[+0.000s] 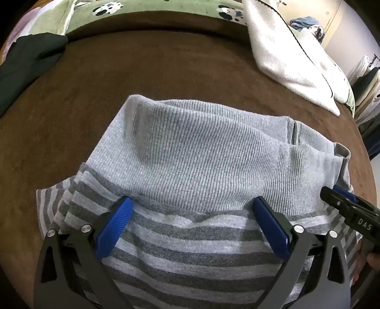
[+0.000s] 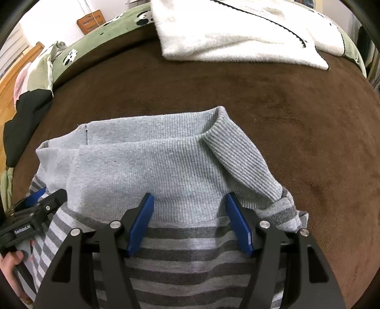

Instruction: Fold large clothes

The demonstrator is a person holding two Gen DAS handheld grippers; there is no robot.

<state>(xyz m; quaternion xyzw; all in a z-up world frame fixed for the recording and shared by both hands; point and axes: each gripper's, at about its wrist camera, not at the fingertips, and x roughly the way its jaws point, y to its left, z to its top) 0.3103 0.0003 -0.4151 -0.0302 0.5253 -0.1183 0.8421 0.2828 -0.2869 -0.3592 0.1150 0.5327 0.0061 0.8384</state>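
Observation:
A grey sweater (image 1: 201,154) with a ribbed plain top part and a striped body (image 1: 190,249) lies folded on the brown blanket (image 1: 118,83). It also shows in the right wrist view (image 2: 166,161). My left gripper (image 1: 193,202) is open, its blue fingers (image 1: 116,223) resting on the sweater where the ribbed part meets the stripes. My right gripper (image 2: 187,202) is open too, fingers (image 2: 142,218) on the same seam further right. Each gripper shows at the other view's edge: the right one (image 1: 351,211), the left one (image 2: 35,214).
A white fluffy garment (image 1: 296,54) with black trim lies at the far right of the bed, also in the right wrist view (image 2: 237,31). A black garment (image 1: 26,61) lies at the far left. A green patterned quilt (image 1: 154,9) borders the far side.

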